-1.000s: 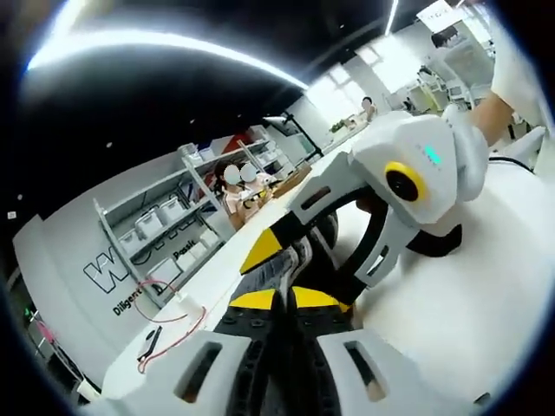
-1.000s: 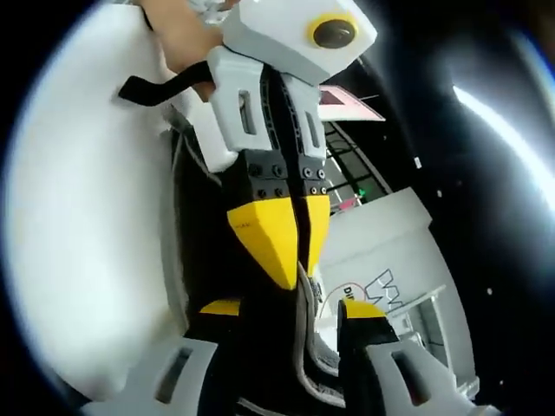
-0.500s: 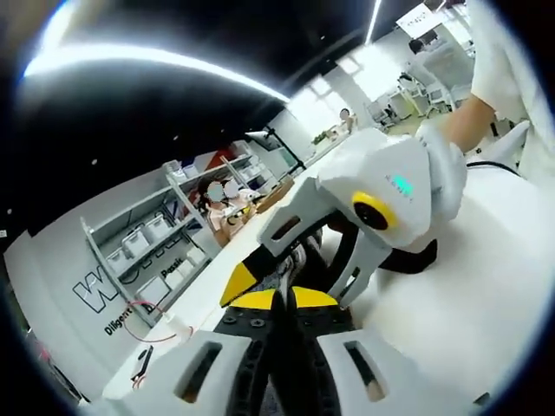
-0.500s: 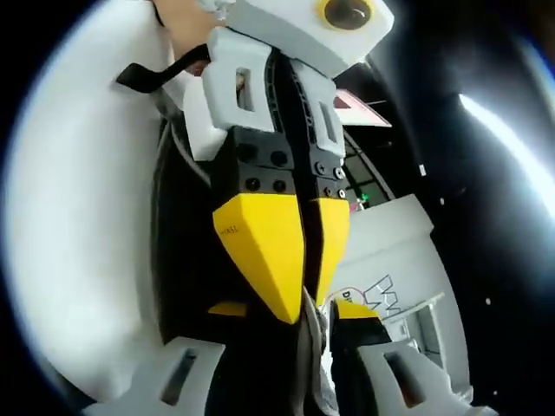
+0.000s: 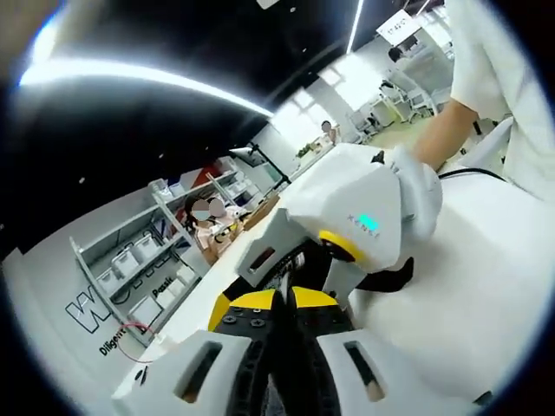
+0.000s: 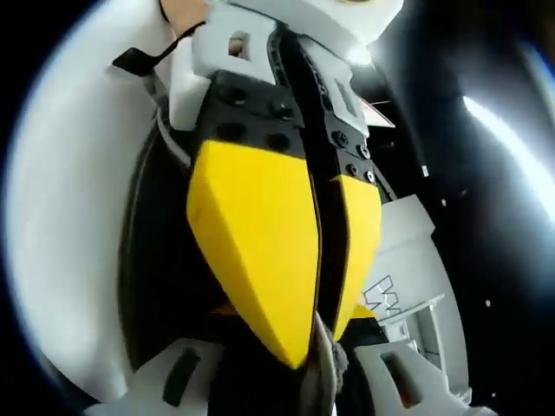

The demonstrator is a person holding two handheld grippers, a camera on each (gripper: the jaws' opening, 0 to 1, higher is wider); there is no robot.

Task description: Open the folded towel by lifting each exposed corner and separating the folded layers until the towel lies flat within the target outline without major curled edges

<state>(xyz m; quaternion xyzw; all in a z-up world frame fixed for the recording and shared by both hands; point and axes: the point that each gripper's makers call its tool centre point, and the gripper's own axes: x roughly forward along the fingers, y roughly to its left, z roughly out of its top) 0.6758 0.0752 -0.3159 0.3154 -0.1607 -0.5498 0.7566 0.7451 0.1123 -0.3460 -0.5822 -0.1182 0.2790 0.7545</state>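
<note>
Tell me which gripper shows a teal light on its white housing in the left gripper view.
The right gripper, coming in from the right with a gloved hand on it. The left gripper, rising from the bottom, shows yellow pads and no light.

Two tongs [image 5: 279, 305] [image 6: 334, 386], one towel [image 6: 323, 368], one table [image 5: 460, 286].

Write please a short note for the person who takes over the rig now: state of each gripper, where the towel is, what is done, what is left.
Left gripper: jaws shut on the towel.
Right gripper: jaws shut on the same grey fabric, tip to tip with the left.
Towel: pinched between both grippers, above the white table; a dark mass hangs under them.
Done: both grips taken.
Left: separate the layers, spread the towel flat in the outline, smooth the edges. The outline cannot be made out.
</note>
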